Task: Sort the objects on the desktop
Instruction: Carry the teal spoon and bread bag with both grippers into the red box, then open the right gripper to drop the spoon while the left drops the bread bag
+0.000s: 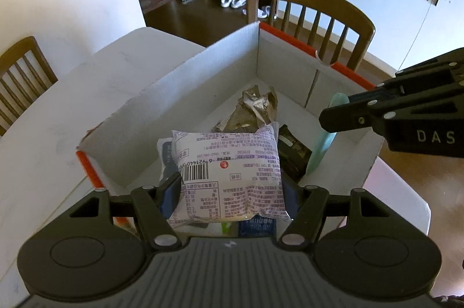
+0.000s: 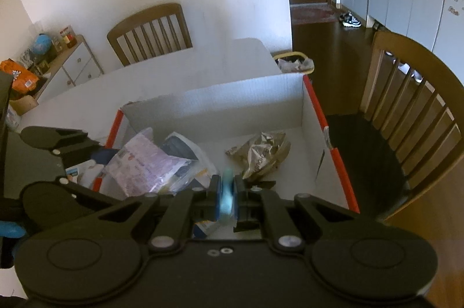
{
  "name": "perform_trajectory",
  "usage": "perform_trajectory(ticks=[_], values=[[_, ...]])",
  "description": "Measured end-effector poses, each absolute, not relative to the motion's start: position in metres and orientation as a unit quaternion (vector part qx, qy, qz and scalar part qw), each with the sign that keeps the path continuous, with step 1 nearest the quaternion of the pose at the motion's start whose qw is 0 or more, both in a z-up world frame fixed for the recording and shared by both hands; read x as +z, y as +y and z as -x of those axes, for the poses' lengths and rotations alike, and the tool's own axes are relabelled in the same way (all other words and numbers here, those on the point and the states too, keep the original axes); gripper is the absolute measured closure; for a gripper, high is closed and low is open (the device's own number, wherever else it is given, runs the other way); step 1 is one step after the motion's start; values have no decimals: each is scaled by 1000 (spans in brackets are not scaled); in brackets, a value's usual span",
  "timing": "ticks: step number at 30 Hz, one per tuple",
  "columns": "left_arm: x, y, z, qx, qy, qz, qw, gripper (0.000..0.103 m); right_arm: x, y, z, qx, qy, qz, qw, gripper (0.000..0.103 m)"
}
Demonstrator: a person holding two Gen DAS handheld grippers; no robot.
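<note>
Left wrist view: our left tool [image 1: 230, 189] pinched a puffy, light snack packet [image 1: 229, 171] by its sides; our right tool [image 2: 226, 200] nipped a thin teal strip [image 2: 226, 199].

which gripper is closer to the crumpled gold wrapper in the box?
Right. The right gripper, shut on a thin pale-green item, sits just beside the crumpled gold wrapper. The left gripper holds a white printed packet over the box's near end, farther back.

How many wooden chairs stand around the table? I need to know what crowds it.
2. One slat-backed brown wooden chair stands just beyond the white cardboard box; the other wooden chair is at the white table's adjacent side. More may be out of view.
</note>
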State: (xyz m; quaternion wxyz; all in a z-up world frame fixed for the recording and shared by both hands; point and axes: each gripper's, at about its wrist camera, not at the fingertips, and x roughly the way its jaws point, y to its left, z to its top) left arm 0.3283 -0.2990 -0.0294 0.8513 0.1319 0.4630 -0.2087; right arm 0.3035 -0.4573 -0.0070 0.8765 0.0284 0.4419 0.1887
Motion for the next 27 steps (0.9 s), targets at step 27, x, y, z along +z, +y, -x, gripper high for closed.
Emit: perform_trajectory(ticks=[27], values=[[-85, -321, -363, -219, 513, -172, 812, 34, -67, -456, -346, 165, 515, -24, 841, 95]])
